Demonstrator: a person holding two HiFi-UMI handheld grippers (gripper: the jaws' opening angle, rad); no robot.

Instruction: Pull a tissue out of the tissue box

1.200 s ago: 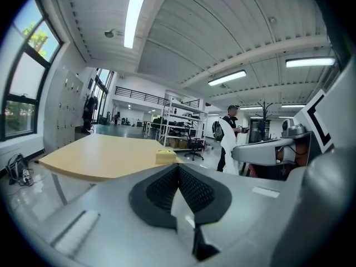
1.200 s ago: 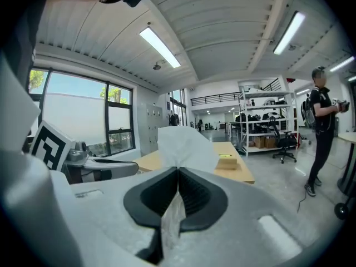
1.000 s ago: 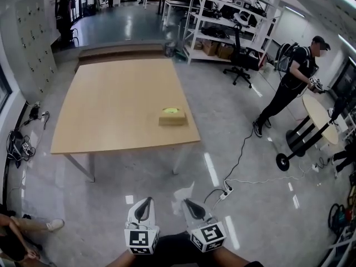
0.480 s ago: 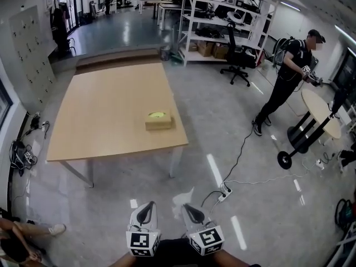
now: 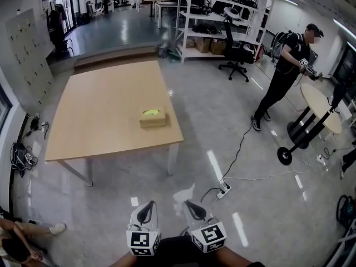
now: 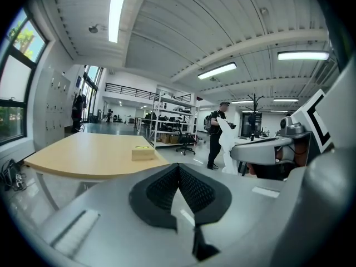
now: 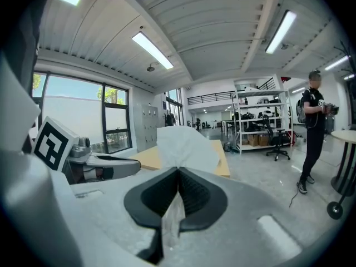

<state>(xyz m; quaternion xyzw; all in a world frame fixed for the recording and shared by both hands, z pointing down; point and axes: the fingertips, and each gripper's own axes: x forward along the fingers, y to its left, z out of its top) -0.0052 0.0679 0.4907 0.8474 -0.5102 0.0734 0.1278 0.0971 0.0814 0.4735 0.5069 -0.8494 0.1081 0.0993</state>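
The tan tissue box [image 5: 152, 118] with a yellow-green top opening sits near the right front edge of the wooden table [image 5: 100, 110], far ahead of both grippers; it also shows small in the left gripper view [image 6: 143, 153]. My right gripper [image 5: 189, 206] is shut on a white tissue [image 5: 183, 194], which fans out above its jaws [image 7: 186, 146]. The left gripper [image 5: 146, 205] hangs beside it, shut with nothing between its fingers. Both are held low over the grey floor, well short of the table.
A person [image 5: 286, 74] stands at the right by a round table [image 5: 318, 108]. Shelving [image 5: 214, 15] and an office chair [image 5: 233, 54] fill the back. A cable and power strip [image 5: 225, 189] lie on the floor ahead right. Someone sits at the bottom left [image 5: 25, 232].
The table and box have slid left and slightly away in the head view. Both grippers keep their side-by-side pose, the tissue still in the right one.
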